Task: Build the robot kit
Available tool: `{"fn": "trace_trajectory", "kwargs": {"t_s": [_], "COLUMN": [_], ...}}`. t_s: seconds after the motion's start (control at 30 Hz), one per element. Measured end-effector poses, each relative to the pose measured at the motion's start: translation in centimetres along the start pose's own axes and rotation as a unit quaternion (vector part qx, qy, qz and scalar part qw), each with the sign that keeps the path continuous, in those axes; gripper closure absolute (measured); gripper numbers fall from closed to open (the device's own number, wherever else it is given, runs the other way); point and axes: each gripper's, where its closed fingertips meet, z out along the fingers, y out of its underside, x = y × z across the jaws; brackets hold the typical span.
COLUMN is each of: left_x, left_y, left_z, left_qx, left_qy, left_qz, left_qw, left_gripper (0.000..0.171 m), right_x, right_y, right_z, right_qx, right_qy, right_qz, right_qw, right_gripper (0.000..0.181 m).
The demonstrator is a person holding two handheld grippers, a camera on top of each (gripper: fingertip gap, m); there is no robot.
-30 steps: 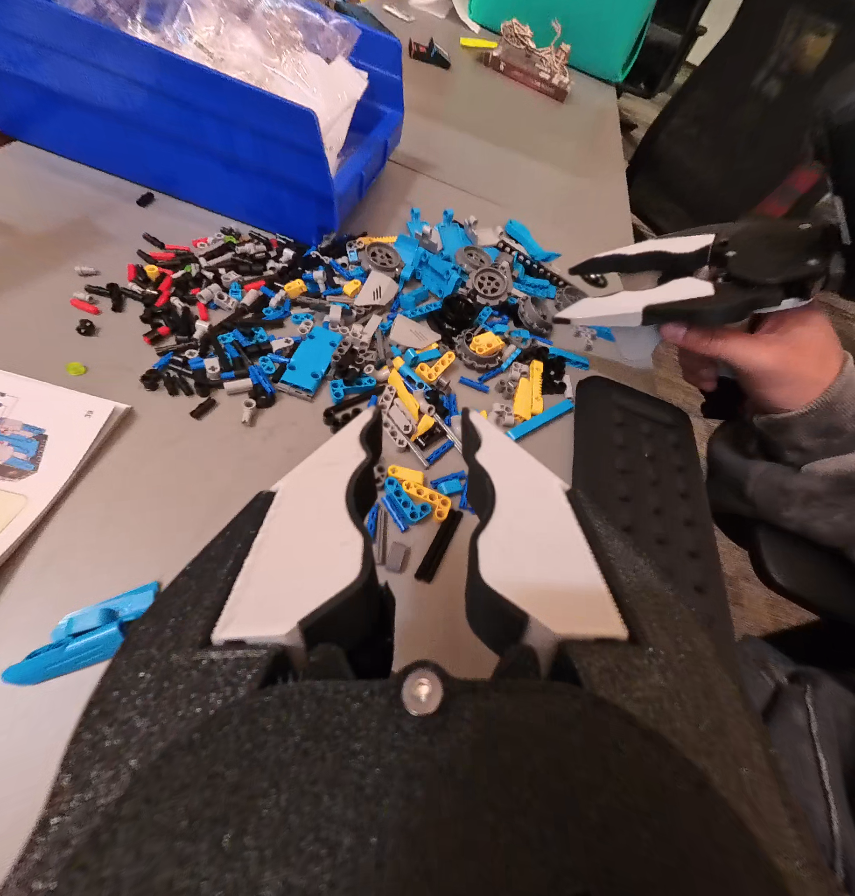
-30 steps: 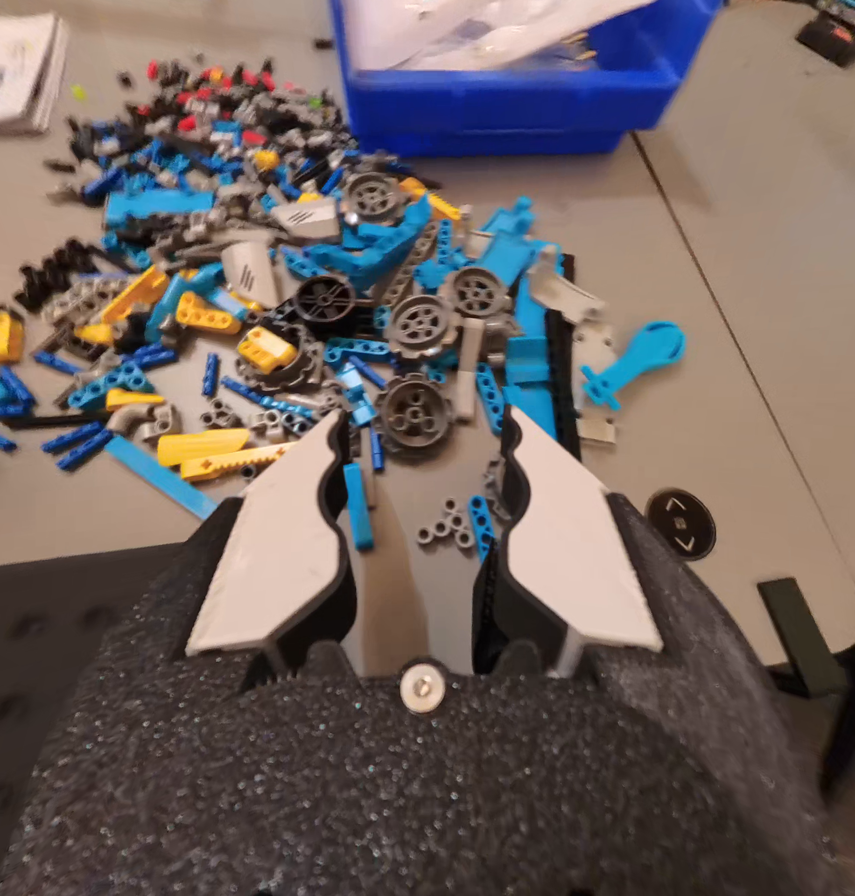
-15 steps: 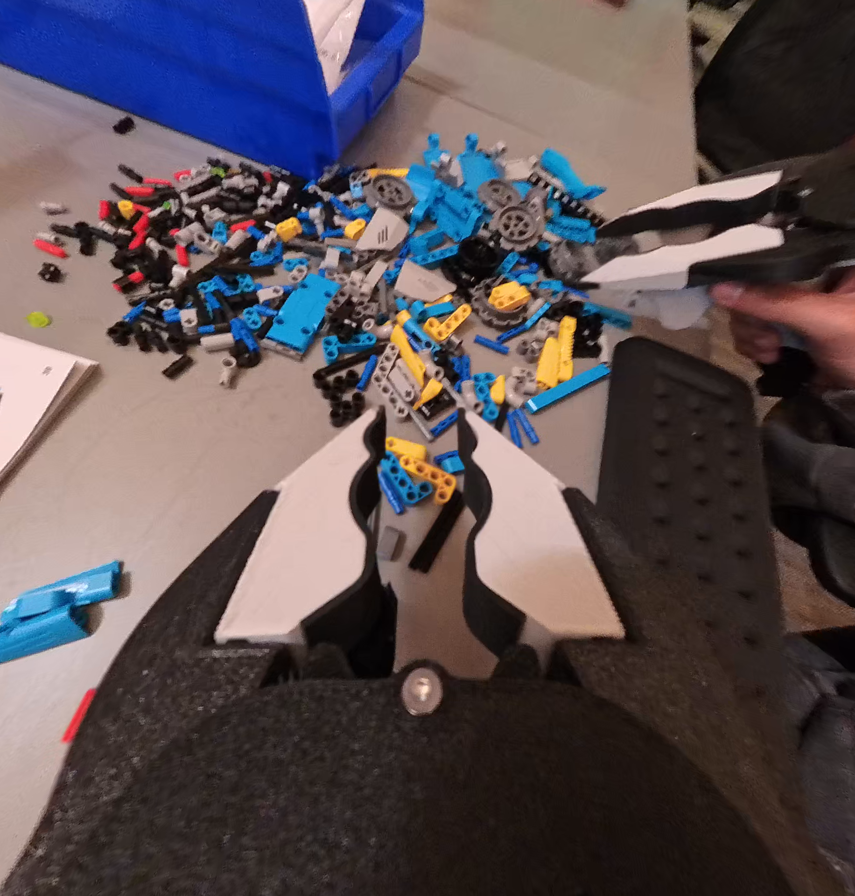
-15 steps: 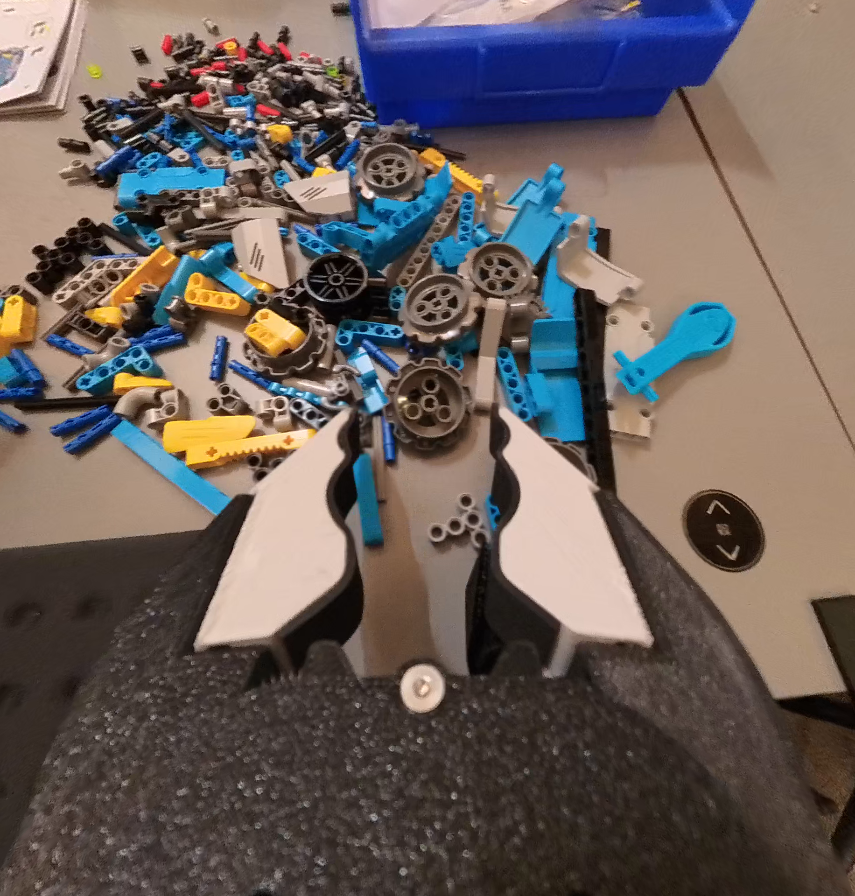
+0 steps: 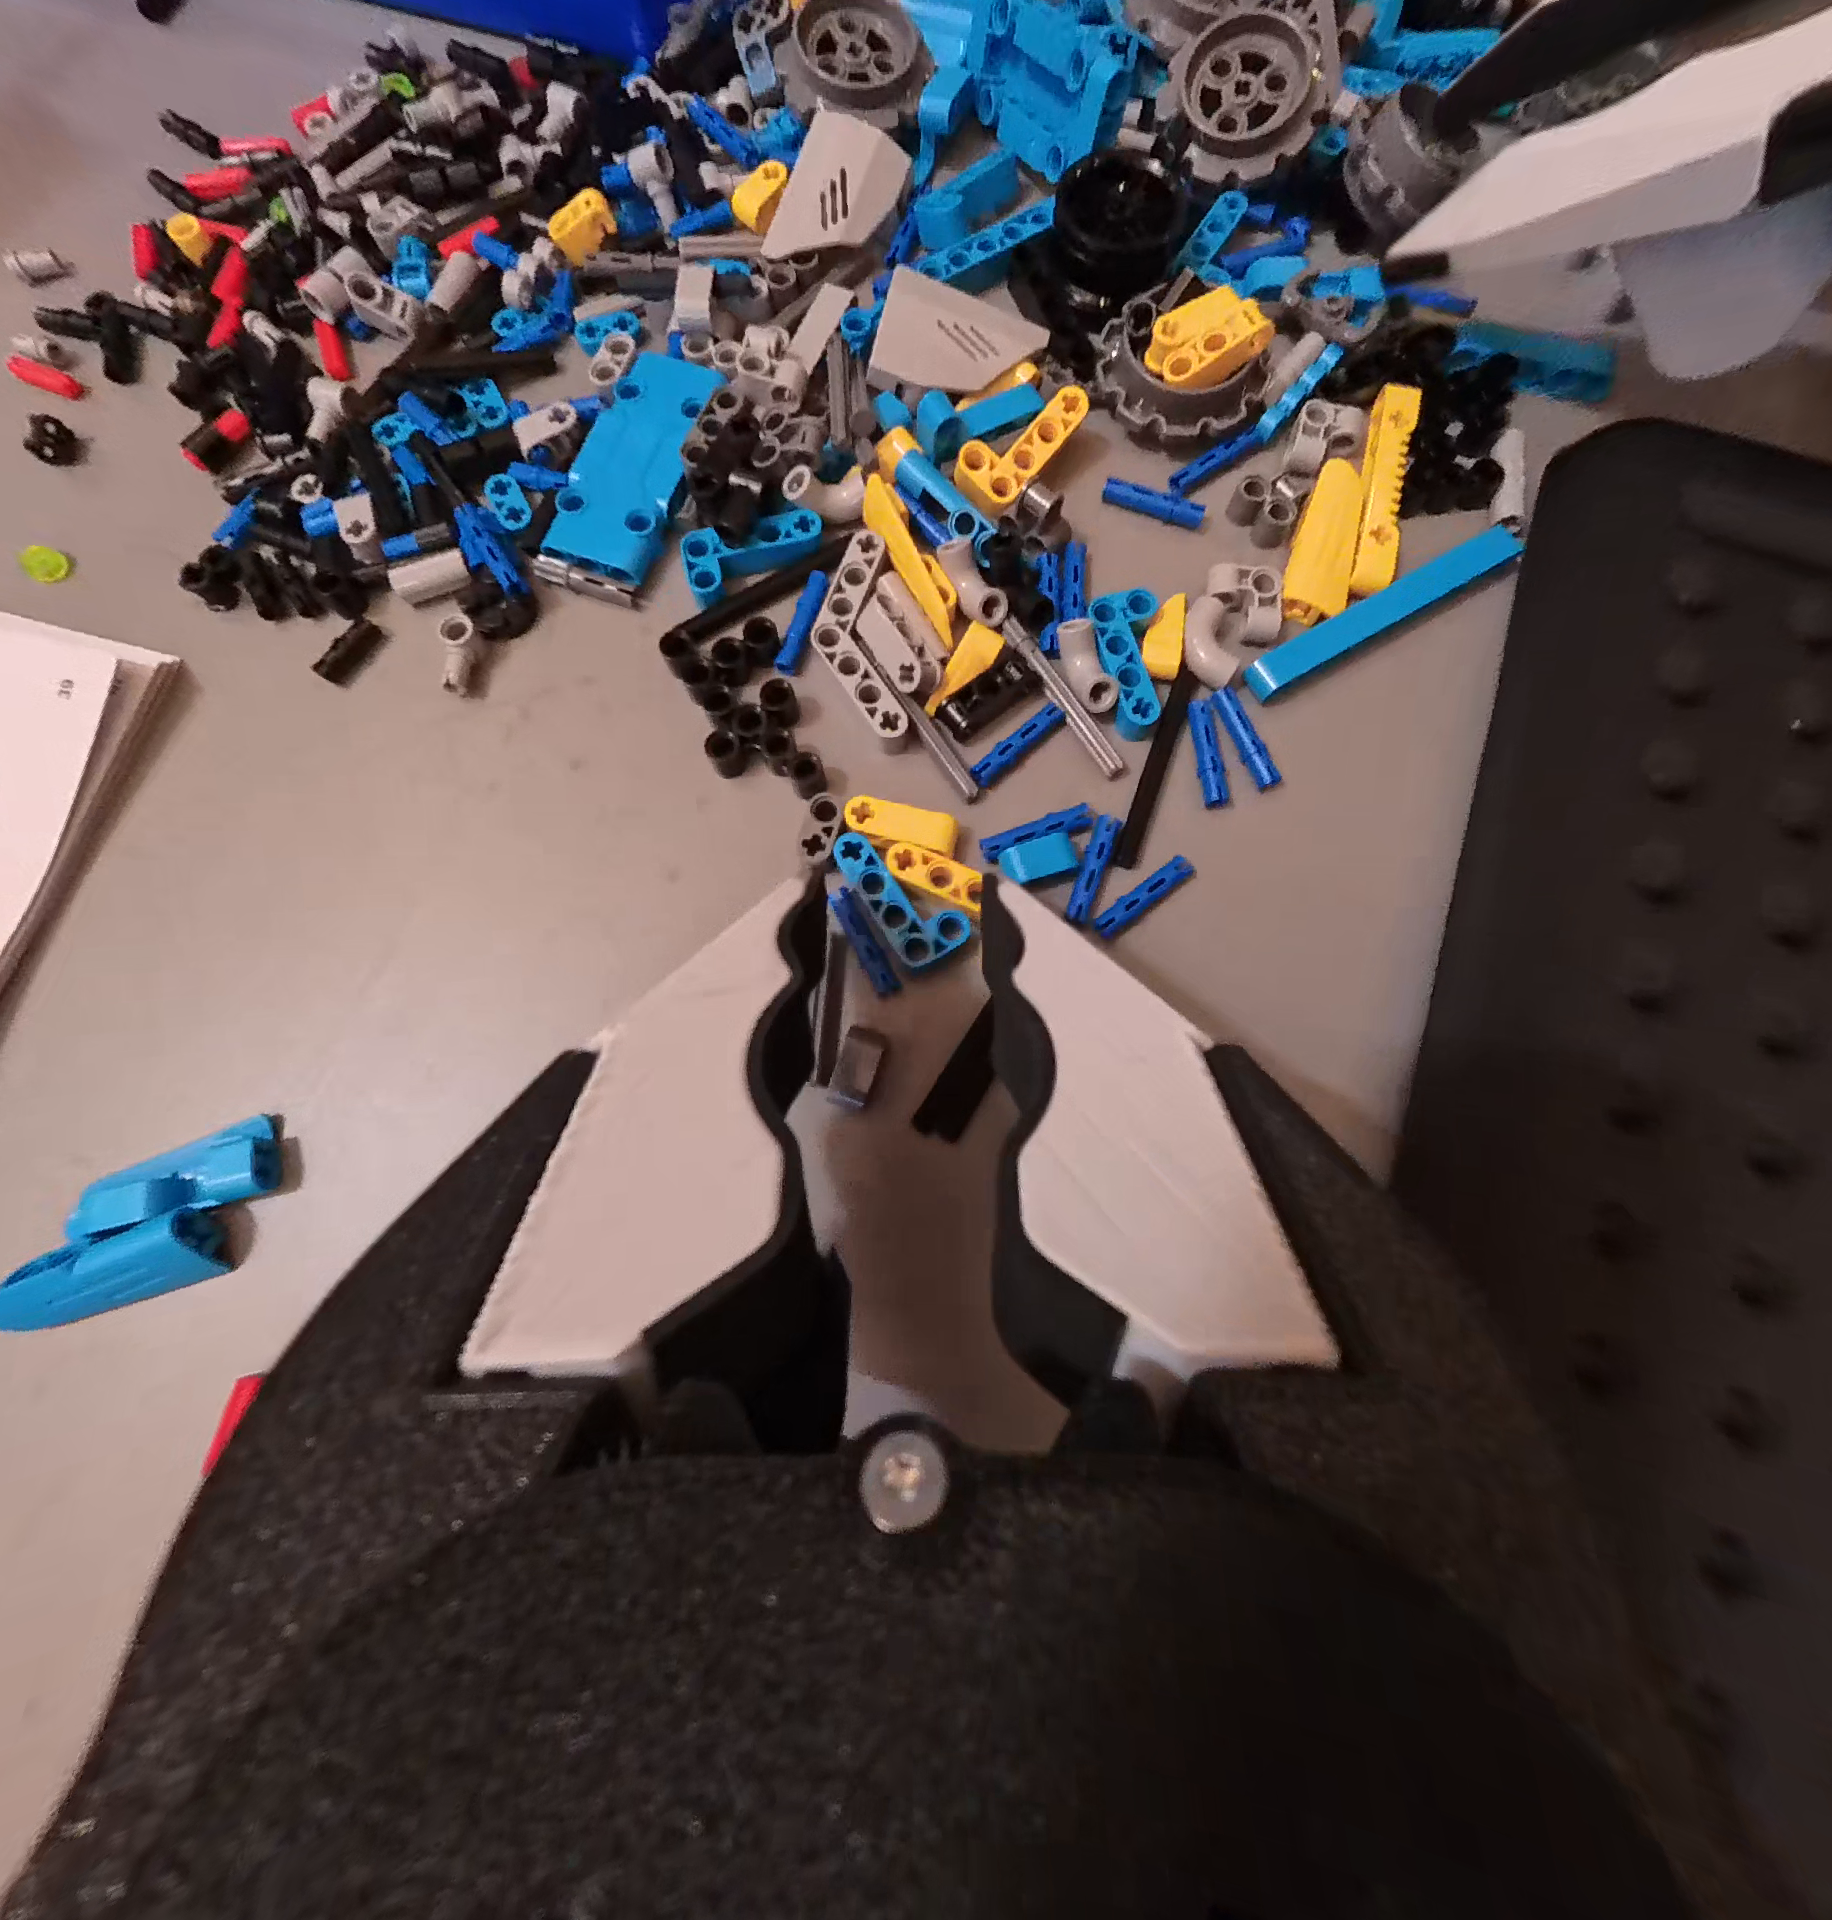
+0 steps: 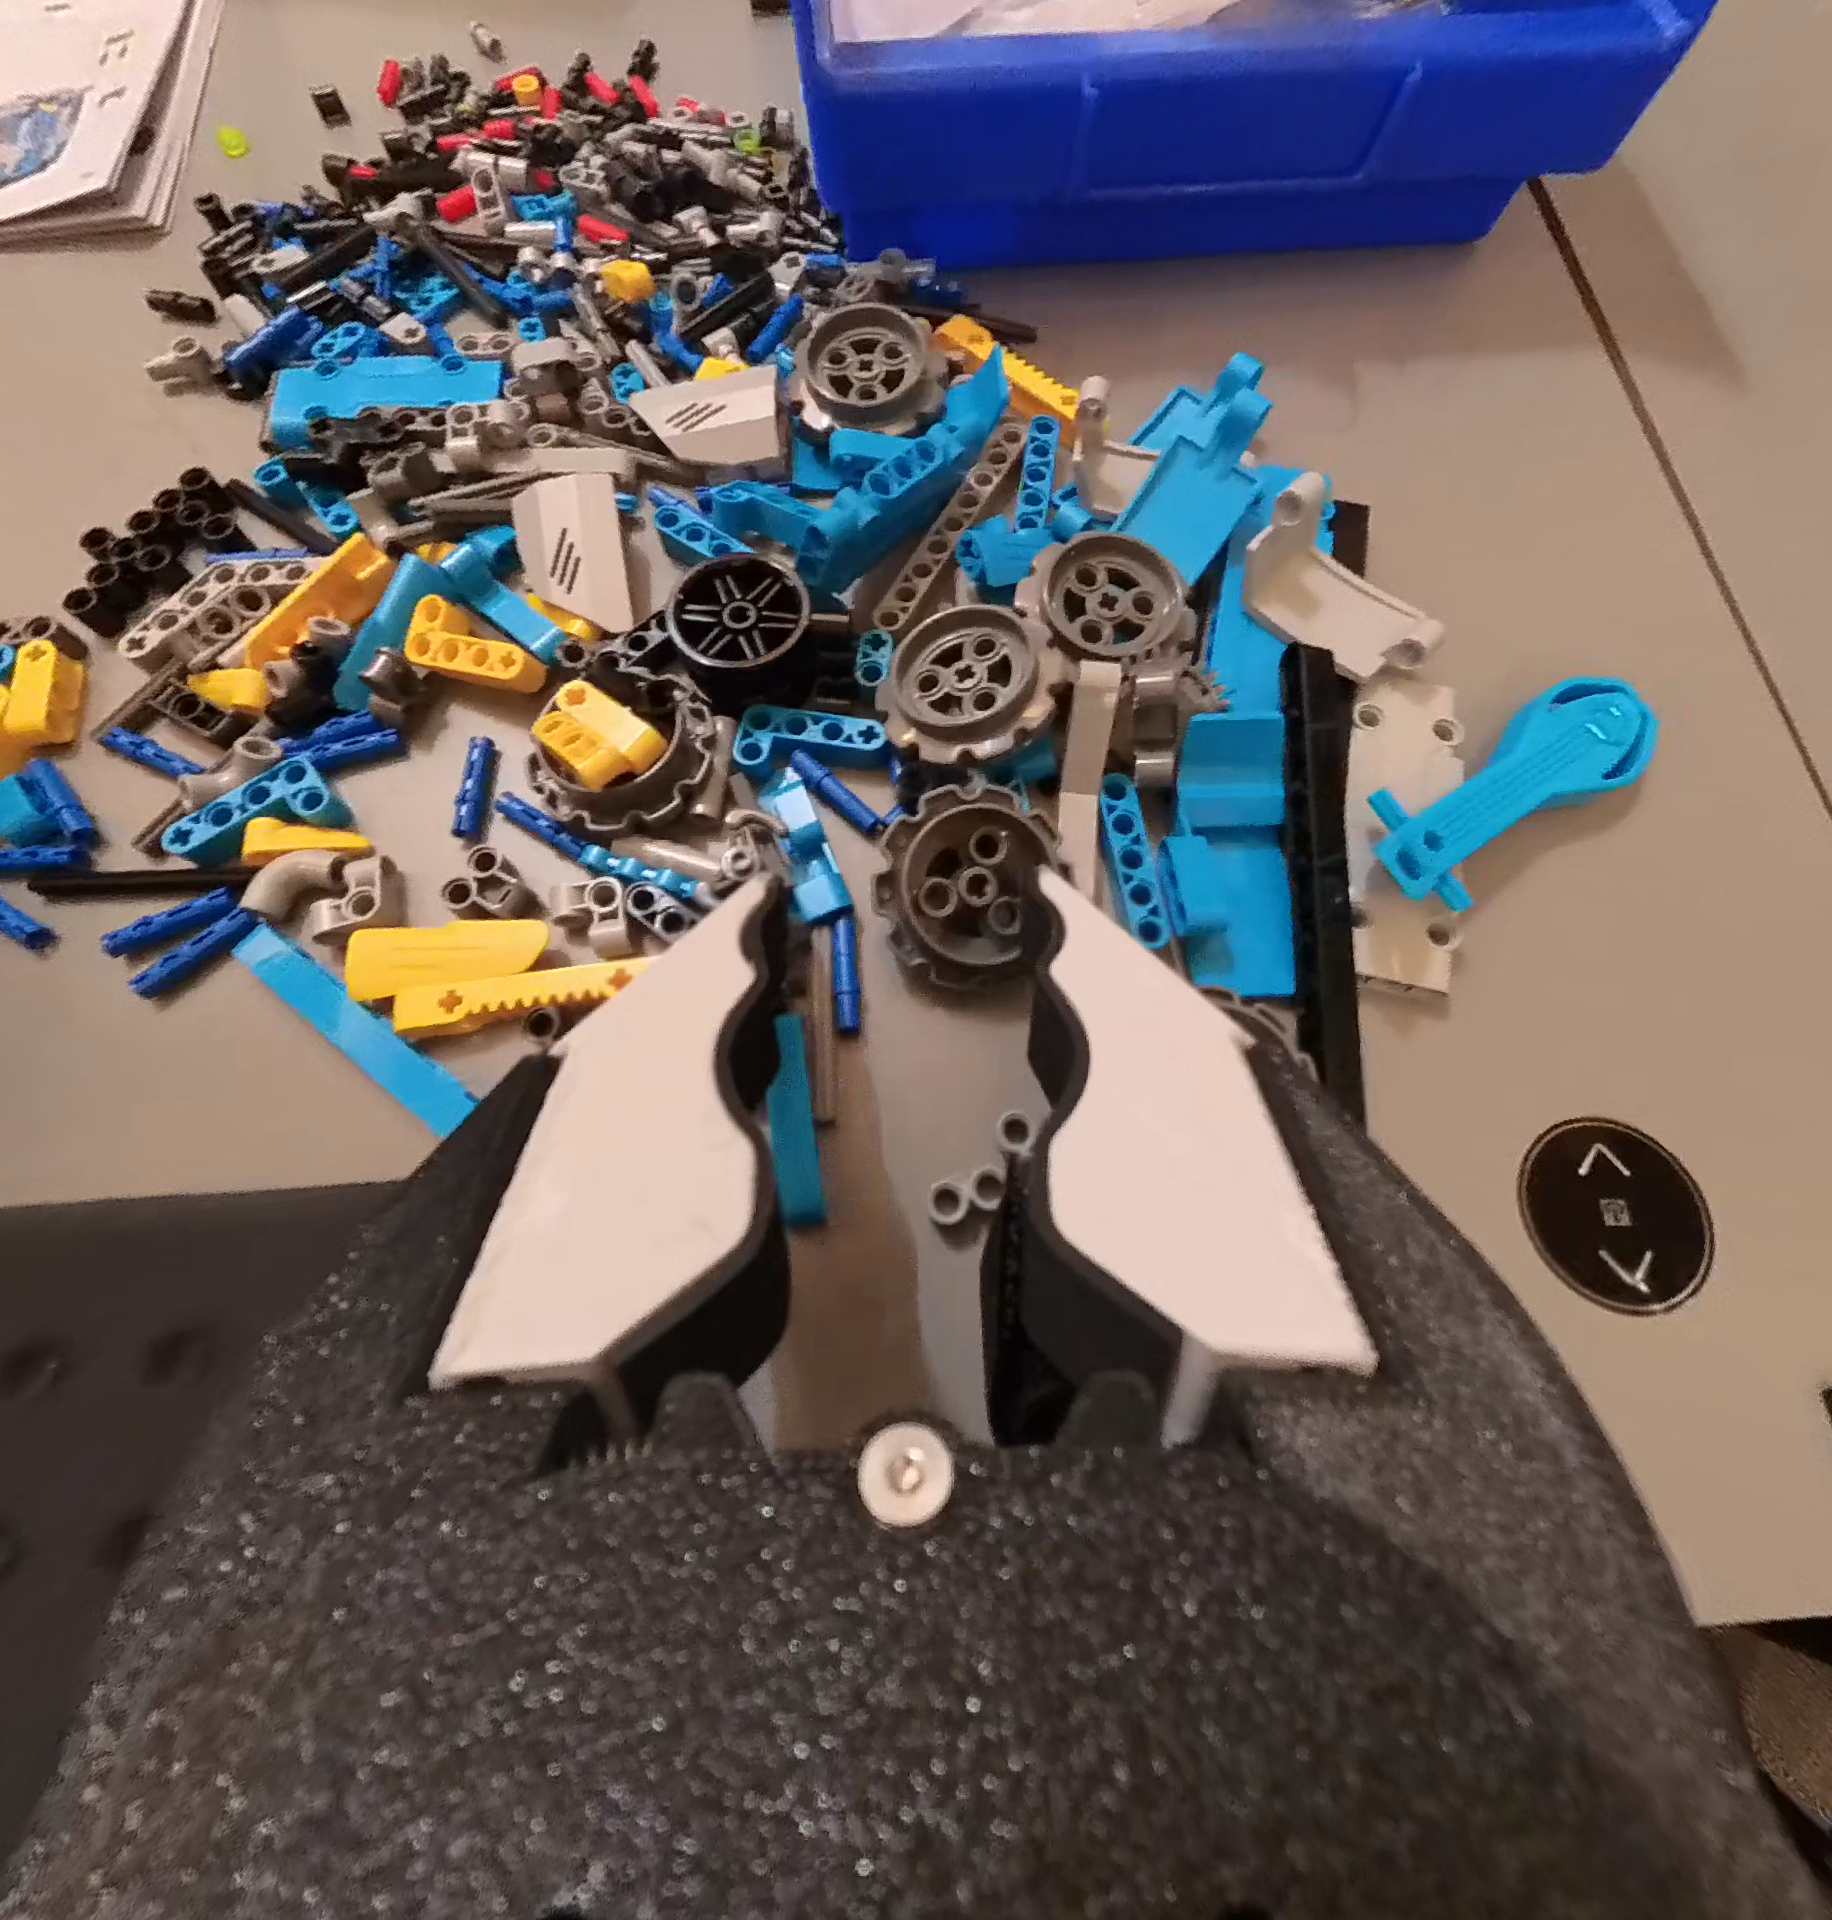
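Observation:
A heap of small plastic building pieces in blue, yellow, grey, black and red lies on the grey table (image 5: 392, 935). My left gripper (image 5: 899, 894) is open and empty, low over the heap's near edge; a blue L-shaped beam (image 5: 896, 906) and a yellow beam (image 5: 927, 860) lie between its tips. My right gripper (image 6: 907, 894) is open and empty; a grey toothed wheel (image 6: 959, 883) sits between its tips, with a light blue bar (image 6: 796, 1117) by its left finger. The right gripper also shows at the top right of the left wrist view (image 5: 1577, 187).
A blue bin (image 6: 1203, 125) stands behind the heap. An instruction booklet (image 5: 18, 790) lies at the left. A light blue shell piece (image 5: 122, 1226) lies apart at the near left. A black studded pad (image 5: 1670, 935) overhangs the table's right side. A round black button (image 6: 1615, 1216) is set in the table.
Both grippers have moved forward and lower toward the heap. The left one now has the blue and yellow beams at its tips; the right one has reached the grey toothed wheel.

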Motion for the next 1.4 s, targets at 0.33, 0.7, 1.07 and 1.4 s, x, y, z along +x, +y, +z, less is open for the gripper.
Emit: {"fn": "trace_trajectory", "kwargs": {"t_s": [0.33, 0.7, 1.07, 1.4], "left_x": [-0.2, -0.3, -0.3, -0.3], "left_y": [0.5, 0.6, 0.6, 0.6], "left_z": [0.1, 0.1, 0.1, 0.1], "left_qx": [-0.006, 0.001, 0.002, 0.002], "left_qy": [0.022, 0.036, 0.041, 0.04], "left_qz": [-0.017, -0.027, -0.03, -0.029], "left_qw": [1.0, 0.999, 0.999, 0.999], "left_gripper": [0.143, 0.141, 0.141, 0.14], "right_x": [-9.3, -11.6, -9.8, -8.2], "right_y": [-3.8, -2.9, -3.7, -4.2], "right_z": [-0.4, 4.4, 5.4, 5.4], "right_qx": [0.007, -0.068, -0.074, -0.072], "right_qy": [-0.144, -0.135, -0.11, -0.091], "right_qz": [-0.072, -0.172, -0.129, -0.105], "right_qw": [0.987, 0.973, 0.983, 0.988], "right_gripper": [0.141, 0.143, 0.15, 0.154]}}
